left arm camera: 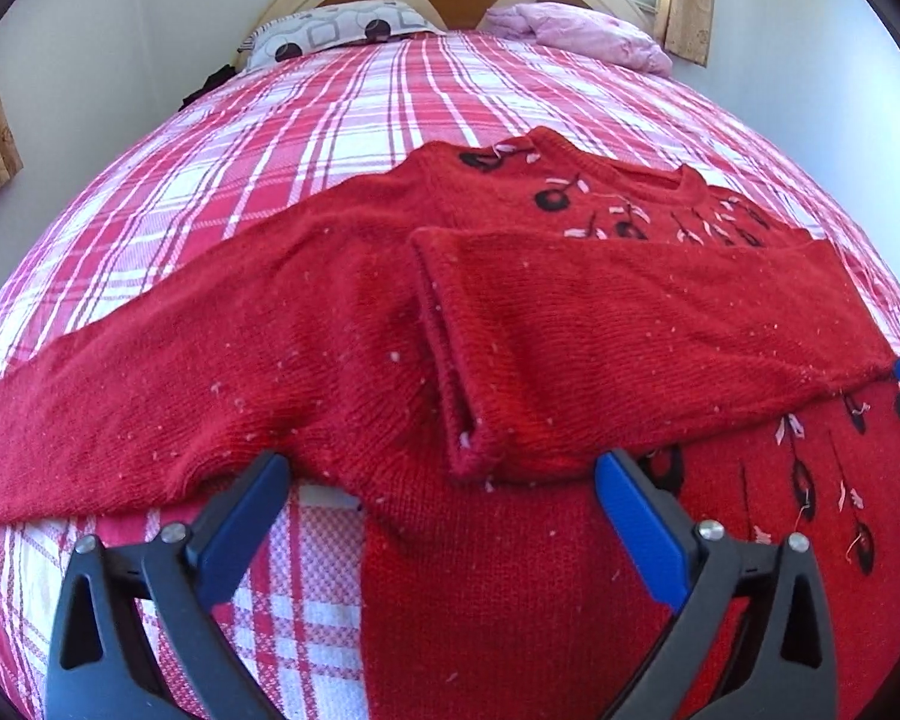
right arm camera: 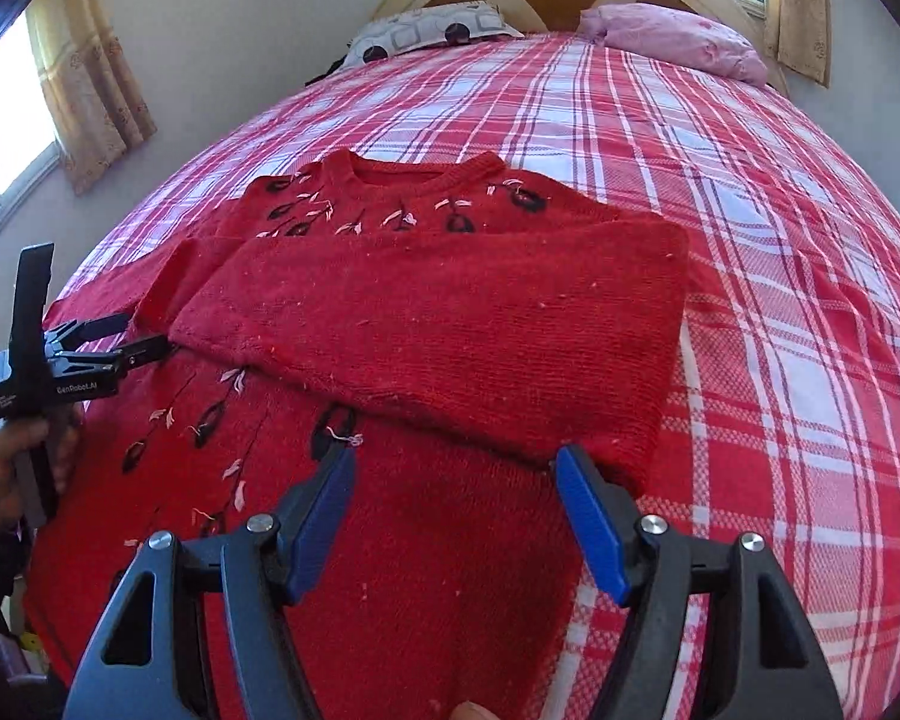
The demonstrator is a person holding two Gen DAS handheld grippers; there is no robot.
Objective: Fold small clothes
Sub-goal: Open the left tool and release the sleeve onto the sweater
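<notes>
While spread flat on the bed [left arm camera: 330, 120], red sweater [left arm camera: 510, 330] just ahead of both wide-open, empty hand-held grippers [left arm camera: 444, 480] [right arm camera: 456, 474].

A red knitted sweater [left arm camera: 342, 348] is seen spread flat across the middle of the left wrist view, its round neckline toward the upper right. Black and pale pink embroidered motifs are scattered below the neckline and again at the lower right. One sleeve [left arm camera: 630, 330] is folded across the chest, with its cuff lying open near the centre of the frame; the other sleeve [left arm camera: 90, 420] is stretched out toward the left edge. In the right wrist view, the folded sleeve is shown crossing the middle, above the embroidered body.
</notes>
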